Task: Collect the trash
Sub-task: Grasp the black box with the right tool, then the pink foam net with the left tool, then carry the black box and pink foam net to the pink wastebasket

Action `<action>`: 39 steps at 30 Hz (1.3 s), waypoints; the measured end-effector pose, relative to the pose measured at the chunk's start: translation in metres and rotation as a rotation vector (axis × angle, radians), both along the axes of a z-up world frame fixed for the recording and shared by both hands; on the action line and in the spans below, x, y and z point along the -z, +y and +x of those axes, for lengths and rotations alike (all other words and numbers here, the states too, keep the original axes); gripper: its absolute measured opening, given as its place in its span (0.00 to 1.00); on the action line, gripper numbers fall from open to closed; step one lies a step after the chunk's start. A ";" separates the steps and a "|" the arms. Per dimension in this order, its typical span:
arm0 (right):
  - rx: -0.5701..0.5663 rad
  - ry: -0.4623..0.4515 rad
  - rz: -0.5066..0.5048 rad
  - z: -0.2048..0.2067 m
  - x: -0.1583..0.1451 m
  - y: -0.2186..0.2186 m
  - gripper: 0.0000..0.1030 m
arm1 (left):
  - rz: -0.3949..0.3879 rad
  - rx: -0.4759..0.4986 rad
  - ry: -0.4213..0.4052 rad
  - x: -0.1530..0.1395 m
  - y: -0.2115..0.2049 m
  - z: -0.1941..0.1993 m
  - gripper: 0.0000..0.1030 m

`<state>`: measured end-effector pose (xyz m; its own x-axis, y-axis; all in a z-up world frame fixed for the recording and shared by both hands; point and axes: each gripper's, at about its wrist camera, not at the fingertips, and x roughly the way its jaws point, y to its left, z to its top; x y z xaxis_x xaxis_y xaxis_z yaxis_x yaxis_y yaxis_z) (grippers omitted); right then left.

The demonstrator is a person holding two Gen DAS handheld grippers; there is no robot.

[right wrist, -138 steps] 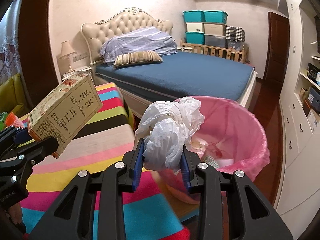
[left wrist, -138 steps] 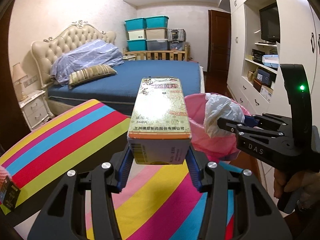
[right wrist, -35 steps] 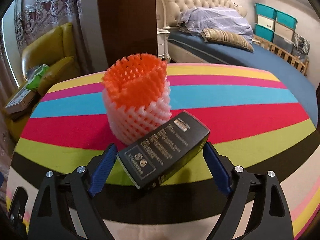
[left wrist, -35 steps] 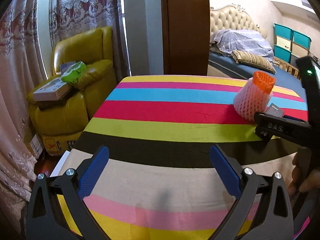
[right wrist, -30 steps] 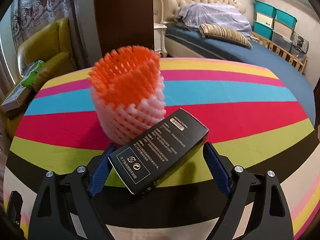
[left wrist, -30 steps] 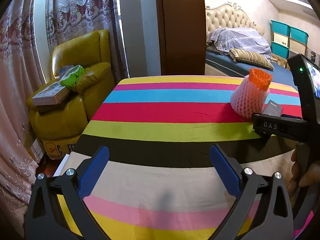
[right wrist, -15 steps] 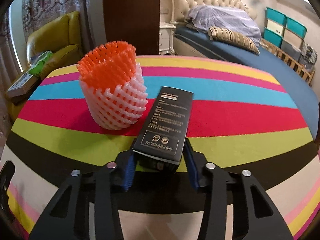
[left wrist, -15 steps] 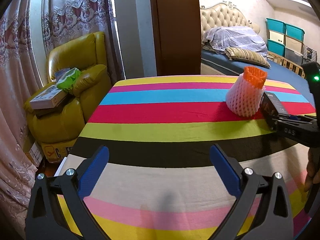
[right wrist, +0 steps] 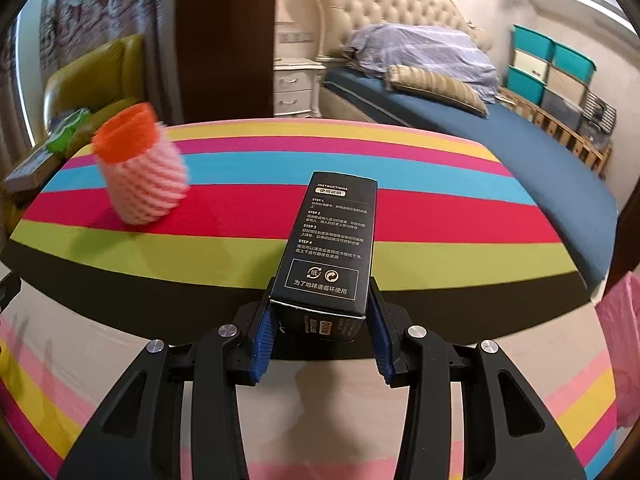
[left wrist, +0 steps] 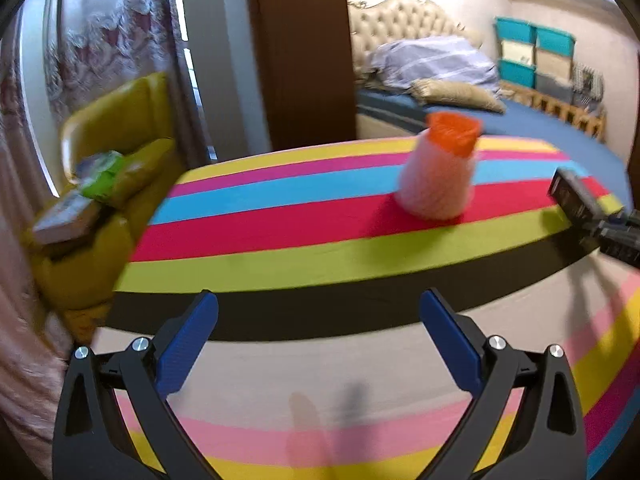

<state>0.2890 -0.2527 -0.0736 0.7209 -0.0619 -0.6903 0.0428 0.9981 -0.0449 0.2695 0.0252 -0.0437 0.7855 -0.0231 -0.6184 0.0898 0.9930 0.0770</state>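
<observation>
My right gripper (right wrist: 320, 332) is shut on a black box (right wrist: 330, 246) with white print and holds it above the striped table (right wrist: 440, 200). The same box (left wrist: 572, 198) shows at the right edge of the left wrist view. A white foam fruit net with an orange top (right wrist: 140, 170) stands on the red stripe to the box's left; it also shows in the left wrist view (left wrist: 440, 172). My left gripper (left wrist: 318, 344) is open and empty over the near part of the table, well short of the net.
A pink bin bag (right wrist: 620, 344) shows at the table's right edge. A yellow armchair (left wrist: 108, 184) with a box and green packet stands left of the table. A bed (right wrist: 500, 128) lies behind the table.
My right gripper closed on the black box, lifted it and swung right, away from the foam net. My left gripper stayed open and turned slightly toward the net.
</observation>
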 end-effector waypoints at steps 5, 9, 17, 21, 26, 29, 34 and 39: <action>0.041 -0.006 0.049 -0.003 0.000 -0.031 0.38 | -0.018 0.042 0.021 -0.010 -0.043 0.037 0.95; 0.058 0.003 0.108 -0.003 0.002 -0.043 0.39 | -0.031 0.053 0.039 -0.009 -0.080 0.076 0.95; 0.010 -0.015 0.063 -0.006 0.000 -0.030 0.39 | -0.033 0.002 0.068 0.003 -0.117 0.137 0.77; -0.001 -0.013 0.074 -0.006 0.000 -0.031 0.39 | -0.063 0.025 0.076 0.004 -0.120 0.134 0.42; -0.017 -0.001 0.086 -0.003 0.001 -0.032 0.39 | -0.098 0.053 0.037 0.001 -0.110 0.084 0.38; -0.029 0.000 0.087 -0.002 0.001 -0.030 0.39 | -0.111 0.062 0.017 0.000 -0.103 0.050 0.38; -0.066 0.030 0.076 -0.007 0.004 -0.024 0.39 | -0.142 0.065 0.001 -0.001 -0.092 0.003 0.38; -0.089 -0.007 0.032 -0.030 0.000 -0.017 0.39 | -0.129 0.073 -0.007 0.000 -0.091 -0.033 0.38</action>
